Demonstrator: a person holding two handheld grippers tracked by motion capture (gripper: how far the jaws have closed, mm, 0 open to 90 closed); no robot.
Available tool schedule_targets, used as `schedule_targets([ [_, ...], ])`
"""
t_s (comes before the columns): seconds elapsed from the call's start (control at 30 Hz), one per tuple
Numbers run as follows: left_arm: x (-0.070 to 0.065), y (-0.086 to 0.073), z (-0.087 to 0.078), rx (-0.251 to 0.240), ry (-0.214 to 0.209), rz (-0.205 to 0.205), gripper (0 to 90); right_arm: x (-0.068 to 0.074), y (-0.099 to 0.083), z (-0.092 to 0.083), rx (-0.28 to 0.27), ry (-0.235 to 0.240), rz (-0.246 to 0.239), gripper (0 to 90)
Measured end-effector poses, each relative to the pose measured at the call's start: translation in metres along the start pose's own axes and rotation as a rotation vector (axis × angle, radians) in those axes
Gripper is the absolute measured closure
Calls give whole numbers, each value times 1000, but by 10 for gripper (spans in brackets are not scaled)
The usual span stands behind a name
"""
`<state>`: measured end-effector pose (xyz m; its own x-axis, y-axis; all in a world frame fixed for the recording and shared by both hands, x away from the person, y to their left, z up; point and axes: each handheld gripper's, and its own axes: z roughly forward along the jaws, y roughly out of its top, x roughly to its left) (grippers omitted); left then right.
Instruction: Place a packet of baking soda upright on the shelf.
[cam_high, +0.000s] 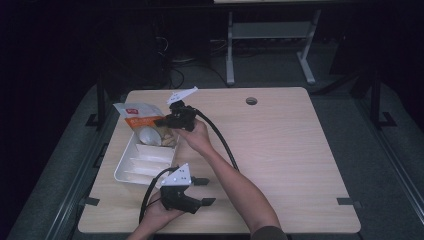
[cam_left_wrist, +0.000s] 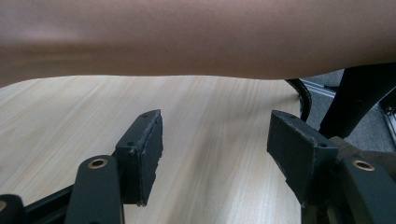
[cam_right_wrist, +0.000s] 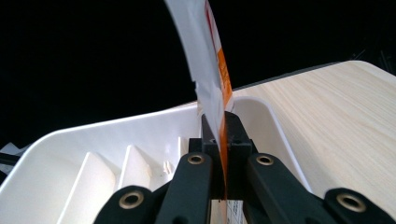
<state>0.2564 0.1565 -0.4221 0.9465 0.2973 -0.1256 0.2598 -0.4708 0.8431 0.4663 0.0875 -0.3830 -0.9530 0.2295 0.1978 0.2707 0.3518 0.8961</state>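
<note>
We see the orange-and-white snack pouch (cam_high: 134, 114) at the far end of the white divided tray (cam_high: 124, 170), on the table's (cam_high: 280, 150) left. Right claw (cam_right_wrist: 219, 122) pinches its edge. Tray compartments hold white packets. Left claw (cam_left_wrist: 215, 147) near edge, spread, empty.

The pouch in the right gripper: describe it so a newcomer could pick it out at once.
Start at the wooden table, then find the white tray near its left edge. The pouch hangs over the tray's far end, pinched in the right gripper. It is orange and white and printed, unlike the plain white tray beneath it.
</note>
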Motion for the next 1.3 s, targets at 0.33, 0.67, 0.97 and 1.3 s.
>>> schedule_targets([
  [0.33,0,0,0,1,1,-1,345,-4,-14,0,50,14,6,893],
  [0.67,0,0,2,3,-1,-4,334,-9,-32,-3,117,7,6,891],
  [0.97,0,0,2,4,-1,-7,325,-6,-31,-9,156,-37,4,680],
  [1.3,0,0,2,2,-2,-9,323,1,-31,-13,199,-28,-15,890],
])
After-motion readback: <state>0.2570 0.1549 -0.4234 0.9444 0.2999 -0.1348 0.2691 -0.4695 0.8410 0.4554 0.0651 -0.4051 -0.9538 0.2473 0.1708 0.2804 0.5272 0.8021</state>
